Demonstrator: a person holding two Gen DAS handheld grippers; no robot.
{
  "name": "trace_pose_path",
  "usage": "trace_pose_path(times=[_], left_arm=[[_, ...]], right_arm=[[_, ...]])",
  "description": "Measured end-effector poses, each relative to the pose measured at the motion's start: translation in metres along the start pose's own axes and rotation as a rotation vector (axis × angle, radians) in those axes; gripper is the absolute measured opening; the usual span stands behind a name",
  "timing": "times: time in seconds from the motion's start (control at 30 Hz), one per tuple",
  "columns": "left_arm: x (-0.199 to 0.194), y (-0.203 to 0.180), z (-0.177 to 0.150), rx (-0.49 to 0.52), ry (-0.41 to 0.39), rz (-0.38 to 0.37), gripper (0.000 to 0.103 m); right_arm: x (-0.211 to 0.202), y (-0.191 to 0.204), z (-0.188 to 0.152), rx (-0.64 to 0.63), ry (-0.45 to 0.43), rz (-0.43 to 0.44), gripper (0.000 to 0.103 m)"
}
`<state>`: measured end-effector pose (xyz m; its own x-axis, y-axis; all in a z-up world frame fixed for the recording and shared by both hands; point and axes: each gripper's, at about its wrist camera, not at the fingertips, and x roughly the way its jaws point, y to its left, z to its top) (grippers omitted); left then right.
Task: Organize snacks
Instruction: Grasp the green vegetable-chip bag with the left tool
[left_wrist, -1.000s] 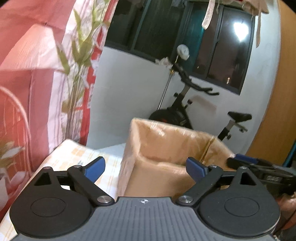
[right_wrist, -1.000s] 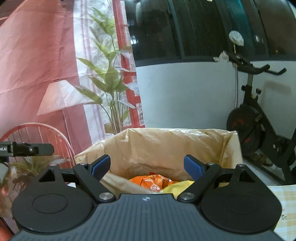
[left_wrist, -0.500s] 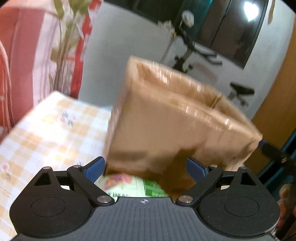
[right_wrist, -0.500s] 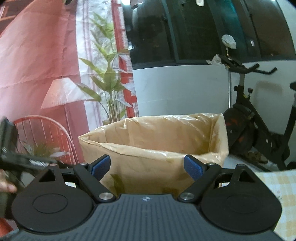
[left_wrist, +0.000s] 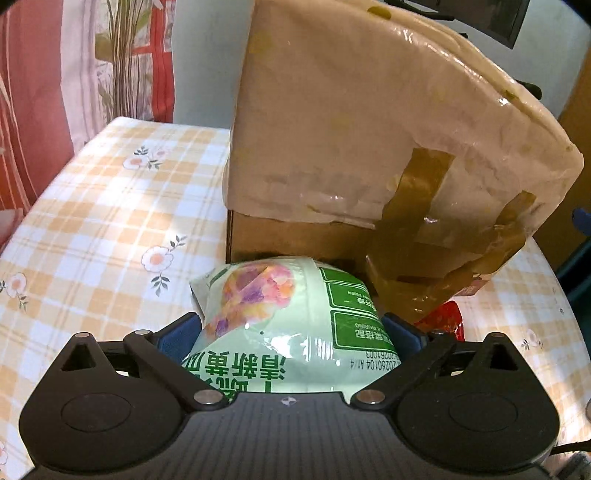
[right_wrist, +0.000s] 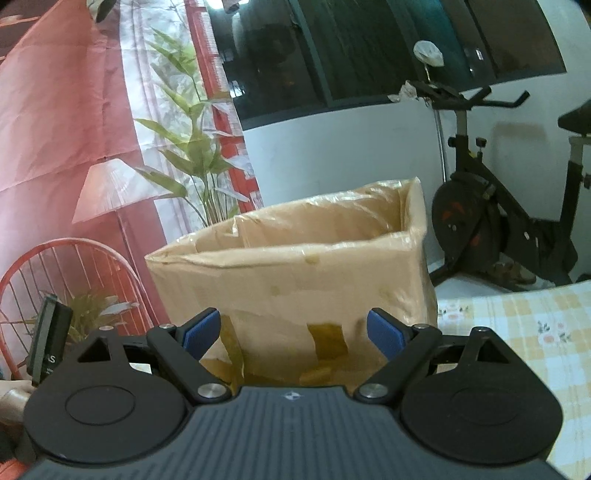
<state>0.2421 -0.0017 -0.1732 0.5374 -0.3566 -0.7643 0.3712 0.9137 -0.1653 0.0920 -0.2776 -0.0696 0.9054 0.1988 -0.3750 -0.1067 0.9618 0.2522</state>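
Note:
A pale green snack bag (left_wrist: 280, 317) lies on the checked tablecloth (left_wrist: 110, 206) at the foot of a cardboard box (left_wrist: 369, 129) lined with tan plastic. My left gripper (left_wrist: 291, 326) points down over the bag with a blue pad on each side of it; its jaws are opening and do not squeeze it. A red wrapper (left_wrist: 445, 317) peeks out to the right of the bag, beside the box. In the right wrist view my right gripper (right_wrist: 293, 328) stands open and empty in front of the box (right_wrist: 295, 280), a little below its rim.
Brown tape (left_wrist: 417, 192) holds the liner to the box. An exercise bike (right_wrist: 498, 221) stands behind the table on the right; a curtain and plants (right_wrist: 192, 147) on the left. Checked cloth (right_wrist: 517, 332) shows to the right of the box.
The left gripper dropped and tipped down from the box's rim to the table, and the green bag came between its fingers. The right gripper sank and drew back; the box's inside went out of sight.

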Motion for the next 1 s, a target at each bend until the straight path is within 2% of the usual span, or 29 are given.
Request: trace_pose_path(times=[0.17,0.27,0.33,0.5,0.7,0.83,1.0], left_arm=[[-0.001,-0.008,-0.001,0.041,0.011,0.014,0.102],[-0.006,-0.017,-0.003,0.064,-0.017,0.024,0.095],[-0.015,-0.015,-0.004,0.047,-0.053,0.016,0.091],[-0.048,-0.012,-0.015,0.005,-0.168,-0.023,0.089],[-0.085,-0.021,-0.036,-0.032,-0.315,0.019,0.089],[-0.100,-0.027,-0.052,-0.094,-0.402,0.077,0.089],[-0.113,-0.023,-0.064,-0.154,-0.483,0.126,0.089]], right_arm=[[-0.002,-0.007,-0.014,0.024,0.041,-0.023,0.089],[-0.004,-0.013,-0.021,0.037,0.062,-0.039,0.089],[-0.005,-0.018,-0.028,0.051,0.086,-0.052,0.089],[-0.004,-0.023,-0.046,0.043,0.163,-0.066,0.089],[-0.003,-0.026,-0.076,-0.034,0.235,-0.085,0.087],[0.003,-0.022,-0.102,-0.134,0.309,-0.117,0.079],[0.003,-0.022,-0.114,-0.164,0.306,-0.116,0.067]])
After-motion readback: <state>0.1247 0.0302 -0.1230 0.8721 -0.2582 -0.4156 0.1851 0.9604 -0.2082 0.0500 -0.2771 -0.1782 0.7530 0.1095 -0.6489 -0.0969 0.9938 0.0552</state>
